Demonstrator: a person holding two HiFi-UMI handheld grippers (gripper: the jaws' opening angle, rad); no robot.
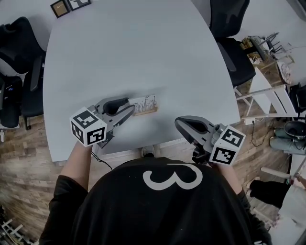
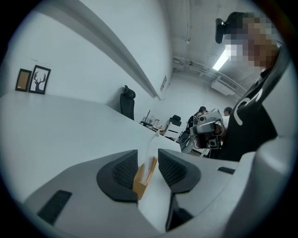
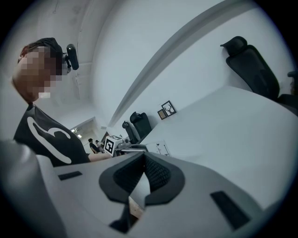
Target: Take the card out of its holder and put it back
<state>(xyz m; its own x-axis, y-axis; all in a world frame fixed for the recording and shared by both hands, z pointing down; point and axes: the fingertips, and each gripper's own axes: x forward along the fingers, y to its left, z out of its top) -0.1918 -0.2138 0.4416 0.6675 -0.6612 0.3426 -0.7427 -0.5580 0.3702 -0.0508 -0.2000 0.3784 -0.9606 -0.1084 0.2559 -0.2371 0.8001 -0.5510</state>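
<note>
A white card (image 1: 145, 102) printed with thin dark lines stands upright in a small wooden holder (image 1: 146, 112) near the front of the grey table (image 1: 134, 48). My left gripper (image 1: 131, 105) is at the holder's left end. In the left gripper view its jaws stand open on either side of the holder (image 2: 142, 179) and card (image 2: 150, 151), and the pads do not press on them. My right gripper (image 1: 178, 122) hovers near the table's front edge, right of the holder, shut and empty. The right gripper view shows its pads (image 3: 156, 174) meeting, with the card (image 3: 161, 148) beyond them.
Two framed pictures (image 1: 69, 5) lie at the table's far left corner. Black office chairs stand at the left (image 1: 19, 57) and the far right (image 1: 234, 43). A cluttered white side table (image 1: 267, 57) is at the right. The person's torso is against the table's front edge.
</note>
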